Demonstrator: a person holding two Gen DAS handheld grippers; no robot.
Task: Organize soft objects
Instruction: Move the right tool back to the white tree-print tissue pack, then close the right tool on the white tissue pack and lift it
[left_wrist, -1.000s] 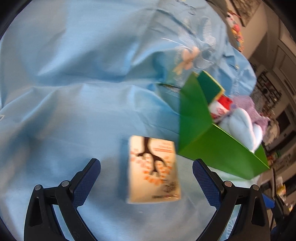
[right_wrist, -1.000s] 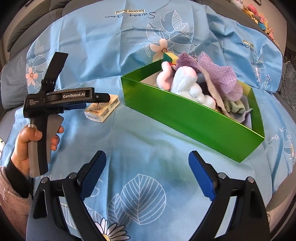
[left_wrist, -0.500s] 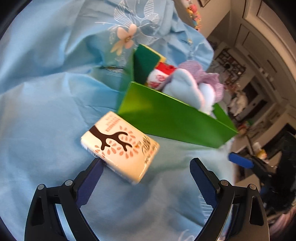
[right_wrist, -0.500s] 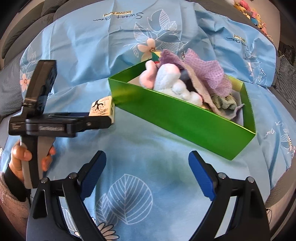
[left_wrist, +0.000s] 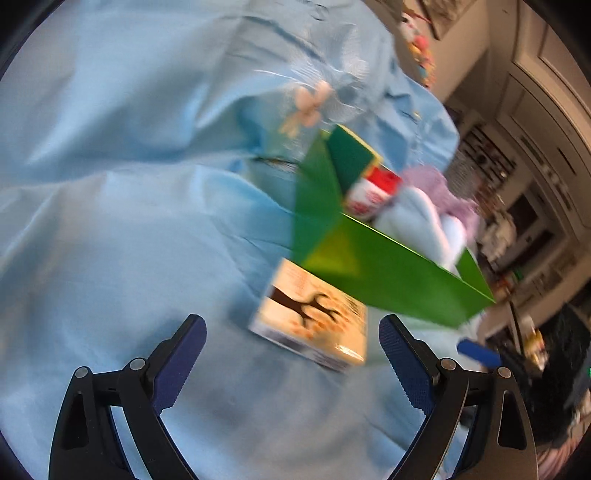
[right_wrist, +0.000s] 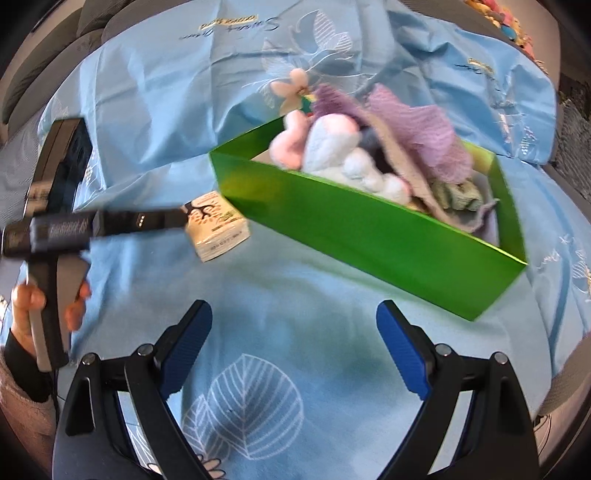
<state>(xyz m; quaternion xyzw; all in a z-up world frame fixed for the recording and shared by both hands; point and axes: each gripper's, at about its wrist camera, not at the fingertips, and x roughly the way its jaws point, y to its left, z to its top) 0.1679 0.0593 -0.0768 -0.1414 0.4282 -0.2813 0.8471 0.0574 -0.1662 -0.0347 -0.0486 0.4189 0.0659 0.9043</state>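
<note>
A cream tissue pack with a brown tree print (left_wrist: 314, 314) lies on the blue cloth, close to the green box's corner. It also shows in the right wrist view (right_wrist: 216, 230). My left gripper (left_wrist: 291, 354) is open, the pack just ahead between its fingers, untouched. The green box (right_wrist: 369, 229) holds soft things: a white-blue plush (right_wrist: 340, 155), a pink plush (right_wrist: 290, 144), a purple mesh cloth (right_wrist: 417, 129) and a green cloth (right_wrist: 458, 194). My right gripper (right_wrist: 293, 343) is open and empty over the cloth before the box.
The blue flower-print cloth (right_wrist: 258, 387) covers the whole surface. The left hand-held gripper body (right_wrist: 59, 229) shows in the right wrist view at the left. A green-yellow sponge (left_wrist: 351, 155) and a red-white pack (left_wrist: 373, 188) sit in the box's end. Room furniture lies at the right (left_wrist: 535, 221).
The left wrist view has swung; the tissue pack now lies centred between the left fingers. The right view has shifted a little towards the box. Both grippers stay open.
</note>
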